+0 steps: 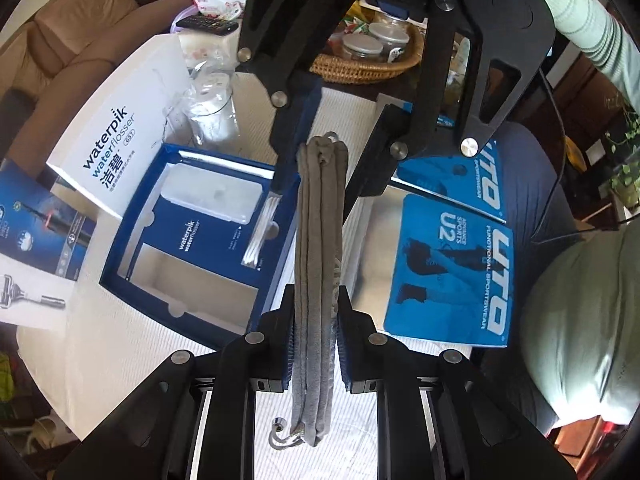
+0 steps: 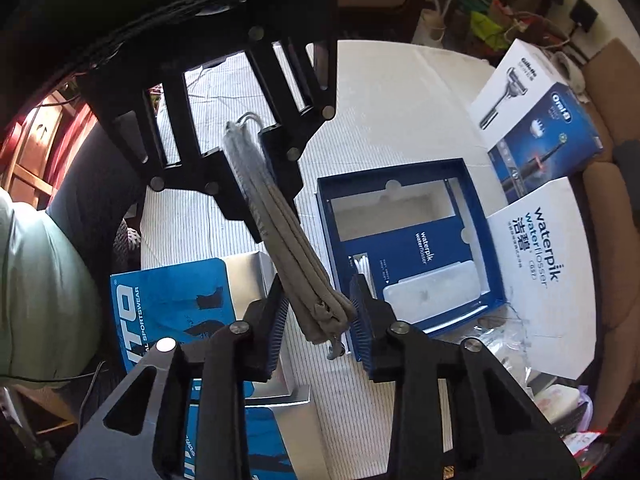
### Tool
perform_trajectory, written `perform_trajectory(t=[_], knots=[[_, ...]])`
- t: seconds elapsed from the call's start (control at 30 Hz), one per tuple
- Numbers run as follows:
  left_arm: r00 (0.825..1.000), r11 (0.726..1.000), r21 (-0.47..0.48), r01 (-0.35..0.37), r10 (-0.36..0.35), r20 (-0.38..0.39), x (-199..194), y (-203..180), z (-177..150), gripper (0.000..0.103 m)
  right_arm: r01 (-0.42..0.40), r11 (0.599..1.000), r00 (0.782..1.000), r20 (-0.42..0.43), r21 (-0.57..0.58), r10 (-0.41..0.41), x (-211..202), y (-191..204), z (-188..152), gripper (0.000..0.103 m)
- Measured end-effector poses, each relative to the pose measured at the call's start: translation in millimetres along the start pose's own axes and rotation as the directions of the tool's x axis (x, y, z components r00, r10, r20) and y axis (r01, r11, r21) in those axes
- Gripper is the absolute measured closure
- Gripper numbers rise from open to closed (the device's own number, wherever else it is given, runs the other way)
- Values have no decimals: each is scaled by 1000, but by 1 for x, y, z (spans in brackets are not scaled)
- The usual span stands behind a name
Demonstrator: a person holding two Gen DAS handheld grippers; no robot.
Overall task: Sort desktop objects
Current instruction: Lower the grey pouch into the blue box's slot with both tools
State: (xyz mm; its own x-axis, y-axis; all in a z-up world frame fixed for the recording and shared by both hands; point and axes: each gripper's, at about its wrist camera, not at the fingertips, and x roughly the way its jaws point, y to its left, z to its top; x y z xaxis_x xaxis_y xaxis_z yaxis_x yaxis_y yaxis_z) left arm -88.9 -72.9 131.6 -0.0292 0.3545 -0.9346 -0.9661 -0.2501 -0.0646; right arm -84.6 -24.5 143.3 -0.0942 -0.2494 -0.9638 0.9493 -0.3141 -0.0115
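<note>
A folded grey fabric pouch (image 1: 318, 240) with drawstrings is held in the air between both grippers, above the table. My left gripper (image 1: 316, 312) is shut on one end of it. My right gripper (image 2: 320, 312) has its jaws around the other end (image 2: 328, 312); a gap shows beside the fabric, so its grip is unclear. In the left wrist view the right gripper (image 1: 332, 152) faces me at the pouch's far end. The open blue Waterpik box (image 1: 192, 240) lies below left, holding a white case (image 1: 212, 196) and cotton swabs (image 1: 260, 236). It also shows in the right wrist view (image 2: 408, 240).
The white Waterpik lid (image 1: 116, 128) leans beside the box. Blue UTO sportswear packs (image 1: 452, 264) lie on a silver box (image 1: 370, 248). A Gillette and Oral-B box (image 2: 536, 116), a wicker basket (image 1: 360, 64) of jars, a remote (image 1: 208, 24) and a crumpled plastic bag (image 1: 208, 96) stand around.
</note>
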Motion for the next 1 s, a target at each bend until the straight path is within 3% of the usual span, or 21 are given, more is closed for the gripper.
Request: perform_trajectory(t=[0.23,0.43,0.67,1.0], knots=[[1000,999,-49,-13,14,7,12,24,-5,73,62,998,998,10,33,-62,-2,-14,-5,82],[998,997,-60,-49,47,-30,28,44,-5,73,122,992,992,-17,27,-121,-1,-29,-3,83],[987,979,-128,-157,153,-42,22,106,16,73,237,969,971,-48,76,-234,14,-82,4,83],[974,955,-198,-219,202,-101,65,165,31,73,265,940,964,-38,213,-264,61,-148,6,83]])
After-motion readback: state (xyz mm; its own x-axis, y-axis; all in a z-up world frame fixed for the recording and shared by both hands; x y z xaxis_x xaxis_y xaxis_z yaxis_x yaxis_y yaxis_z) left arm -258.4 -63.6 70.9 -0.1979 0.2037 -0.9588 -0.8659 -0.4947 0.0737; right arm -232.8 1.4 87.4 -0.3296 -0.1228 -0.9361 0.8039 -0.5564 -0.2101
